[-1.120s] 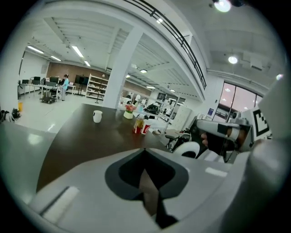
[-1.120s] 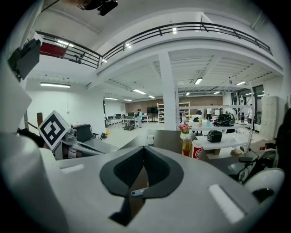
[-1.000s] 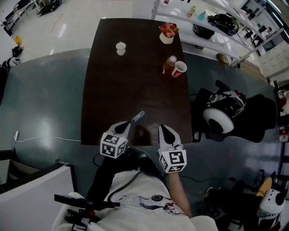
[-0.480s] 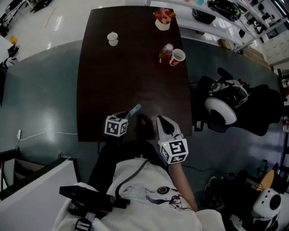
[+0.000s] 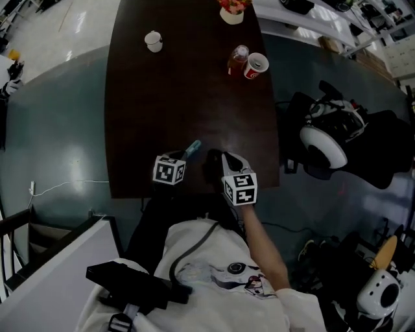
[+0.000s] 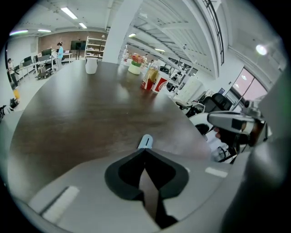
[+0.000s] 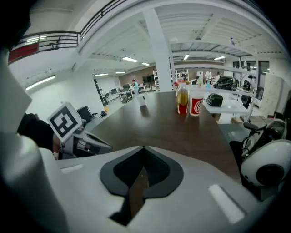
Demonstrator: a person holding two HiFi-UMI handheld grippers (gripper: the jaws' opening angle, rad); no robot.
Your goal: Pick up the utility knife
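The utility knife (image 5: 192,149) is light blue and lies on the dark table (image 5: 188,97) near its front edge. In the left gripper view its rounded end (image 6: 145,141) shows just past the jaw tips. My left gripper (image 5: 182,158) (image 6: 145,150) is shut, its tips at the knife's near end, with nothing clamped between them. My right gripper (image 5: 227,157) (image 7: 143,148) is shut and empty, a little to the right of the knife. Each gripper shows in the other's view: the left one (image 7: 75,134) and the right one (image 6: 234,124).
At the table's far end stand a white cup (image 5: 154,41), a bottle (image 5: 237,60), a red cup (image 5: 256,65) and a flower pot (image 5: 232,11). A black chair with a white round object (image 5: 324,146) stands right of the table. A white cable (image 5: 65,186) lies on the floor.
Both grippers have sunk toward the table's front edge, the right one mostly in the last half second. The knife stays at the left gripper's tips. Both jaws remain shut.
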